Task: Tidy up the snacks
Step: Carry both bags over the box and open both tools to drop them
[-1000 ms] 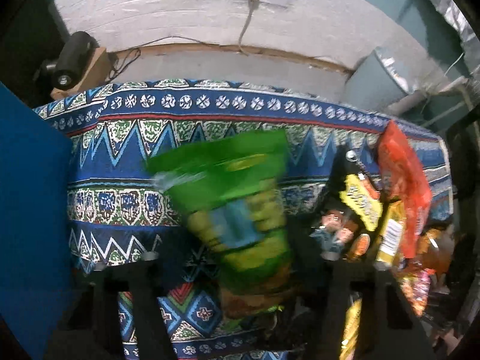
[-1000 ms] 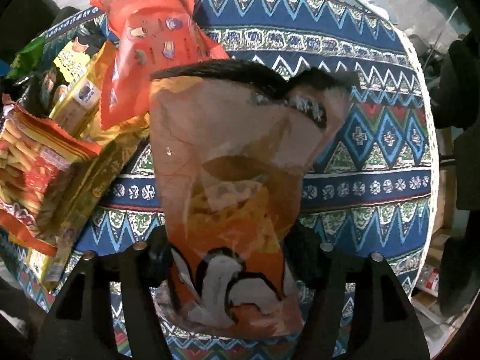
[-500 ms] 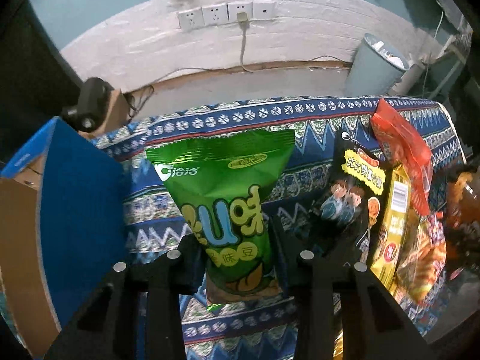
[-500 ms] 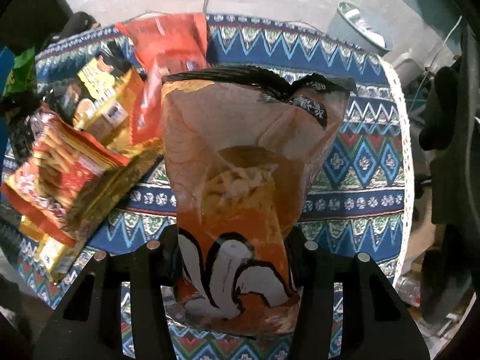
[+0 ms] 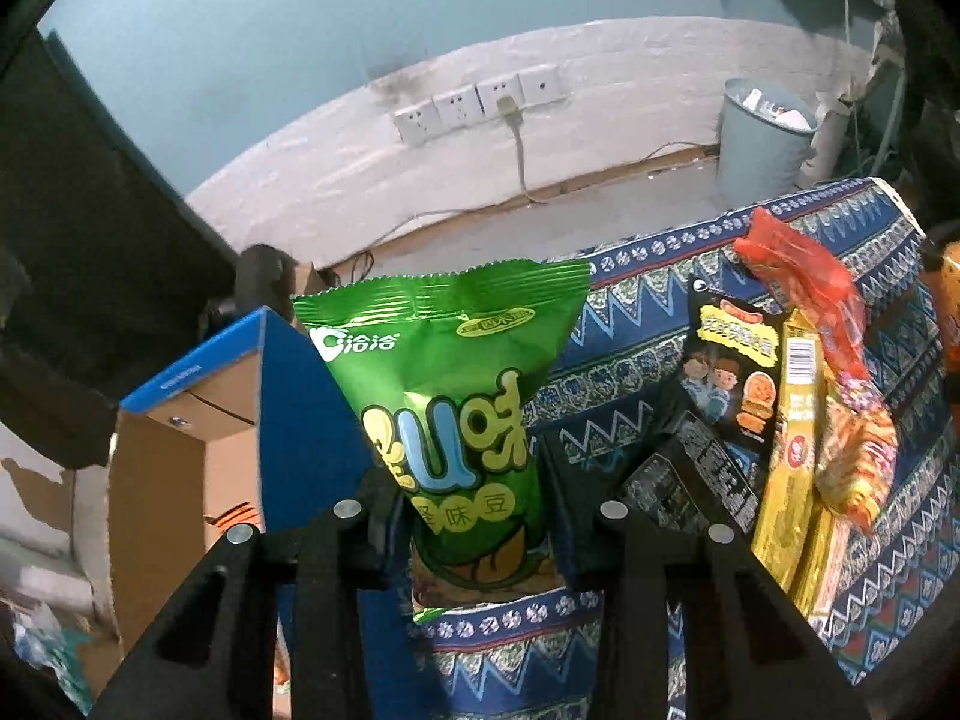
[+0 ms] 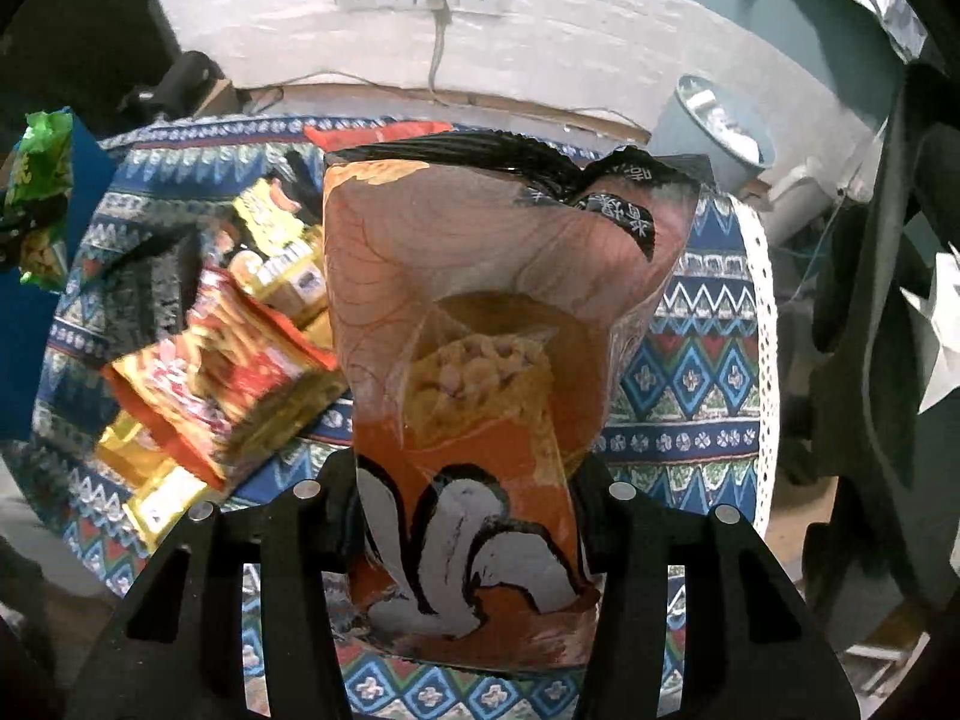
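While a patterned blue tablecloth (image 5: 630, 324) covers the work surface, the room behind it shows a teal wall (image 5: 300, 30) above a white lower band carrying a row of wall sockets (image 5: 480, 102), one with a cable plugged in. A grey waste bin (image 5: 762, 138) stands on the floor beyond the table's far edge. An open cardboard box (image 5: 198, 420) with blue outer faces sits just beside the table on the left.

The left gripper (image 5: 474, 516) pinches the lower part of a green snack bag (image 5: 456, 396), which stands upright above the cloth. The right gripper (image 6: 468, 492) pinches the lower part of an orange snack bag (image 6: 480, 312), also clear of the cloth. A pile of snack packets (image 6: 228, 372) lies on the cloth, between the two held bags.

Compared with one second earlier, both bags sit higher, more wall and floor are in view, and the box interior is now visible. The green bag is no longer blurred.
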`<state>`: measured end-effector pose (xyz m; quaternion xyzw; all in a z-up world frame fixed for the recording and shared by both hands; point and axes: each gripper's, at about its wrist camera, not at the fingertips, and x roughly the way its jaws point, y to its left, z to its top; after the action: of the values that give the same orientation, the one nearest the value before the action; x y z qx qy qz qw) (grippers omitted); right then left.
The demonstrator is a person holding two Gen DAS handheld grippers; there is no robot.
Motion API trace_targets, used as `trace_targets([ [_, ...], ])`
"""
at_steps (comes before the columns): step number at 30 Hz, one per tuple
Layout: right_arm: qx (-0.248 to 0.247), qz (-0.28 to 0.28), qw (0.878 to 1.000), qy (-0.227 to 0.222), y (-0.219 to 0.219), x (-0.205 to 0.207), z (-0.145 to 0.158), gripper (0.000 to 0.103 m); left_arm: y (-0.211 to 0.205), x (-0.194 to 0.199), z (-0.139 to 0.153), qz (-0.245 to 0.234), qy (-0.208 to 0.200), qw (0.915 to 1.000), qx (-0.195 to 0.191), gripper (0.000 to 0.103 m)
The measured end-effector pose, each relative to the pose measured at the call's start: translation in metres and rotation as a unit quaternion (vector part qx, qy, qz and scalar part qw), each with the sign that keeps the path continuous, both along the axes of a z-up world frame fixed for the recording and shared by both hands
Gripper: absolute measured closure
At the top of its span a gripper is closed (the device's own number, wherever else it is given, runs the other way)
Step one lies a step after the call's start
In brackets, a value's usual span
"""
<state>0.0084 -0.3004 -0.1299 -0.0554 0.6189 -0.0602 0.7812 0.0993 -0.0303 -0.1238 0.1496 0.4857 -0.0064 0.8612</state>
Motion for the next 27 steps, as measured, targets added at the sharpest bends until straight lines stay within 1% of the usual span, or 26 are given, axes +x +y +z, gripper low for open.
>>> trace_targets([
  [3,0.000,0.009,1.000,-0.008,0.007,0.002,0.007,0.054,-0.002,-0.012,0.009,-0.011,-0.011,0.9998,0.008,0.065],
  [5,0.002,0.015,1.000,-0.015,0.021,-0.004,0.017,0.054,-0.005,-0.020,0.014,-0.016,-0.014,0.9997,0.009,0.065],
  [14,0.010,0.049,0.998,-0.043,0.053,0.001,0.044,0.054,0.003,-0.045,0.035,-0.023,-0.025,0.9994,-0.009,0.065],
  [21,0.017,0.079,0.995,-0.058,0.082,0.008,0.060,0.054,0.018,-0.059,0.050,-0.017,-0.030,0.9991,-0.026,0.065],
  [27,0.032,0.107,0.992,-0.066,0.112,0.018,0.068,0.054,0.033,-0.063,0.060,-0.005,-0.031,0.9986,-0.042,0.065],
])
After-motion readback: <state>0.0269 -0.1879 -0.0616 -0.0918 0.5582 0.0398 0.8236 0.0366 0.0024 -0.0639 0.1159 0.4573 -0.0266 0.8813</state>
